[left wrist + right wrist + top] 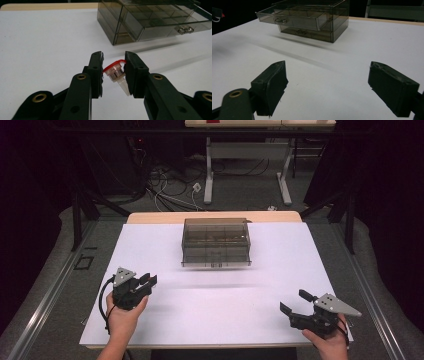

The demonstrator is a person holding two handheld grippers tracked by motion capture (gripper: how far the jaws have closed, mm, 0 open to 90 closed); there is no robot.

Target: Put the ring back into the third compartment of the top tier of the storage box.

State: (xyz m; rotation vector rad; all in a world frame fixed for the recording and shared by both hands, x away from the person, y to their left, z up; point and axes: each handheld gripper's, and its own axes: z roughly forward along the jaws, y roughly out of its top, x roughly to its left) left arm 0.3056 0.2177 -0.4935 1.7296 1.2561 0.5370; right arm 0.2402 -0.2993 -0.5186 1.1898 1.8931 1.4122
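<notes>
Left gripper [113,72]: my jaws are clamped on a small clear vial [117,75] with a red cap. The vial sits tilted between the pads, cap end toward the left jaw, its tapered clear tip slanting down past the right jaw. It hangs above the surface [45,42], not touching it as far as I can see.

Landmark: the smoky drawer box [216,242], which stands on the white surface [210,315] toward the far edge, about midway across. In the left gripper view the box [150,20] lies ahead and to the right, well apart from the vial. Its upper drawer is pulled out a little, metal knob visible, dividers showing through the walls.

In the high view, my left gripper [145,282] is in front of the box and off to its left, near the surface's left side, held in a hand [122,317] coming in from the bottom edge.

Right gripper [328,87]: jaws stand wide apart, nothing between the pads, just bare surface beneath. In the high view it [295,301] sits in front of the box and well to its right, near the near edge. From its own view the box [312,20] is ahead, upper drawer sticking out toward the left.

The two grippers are well apart, one on each side of the box.
</notes>
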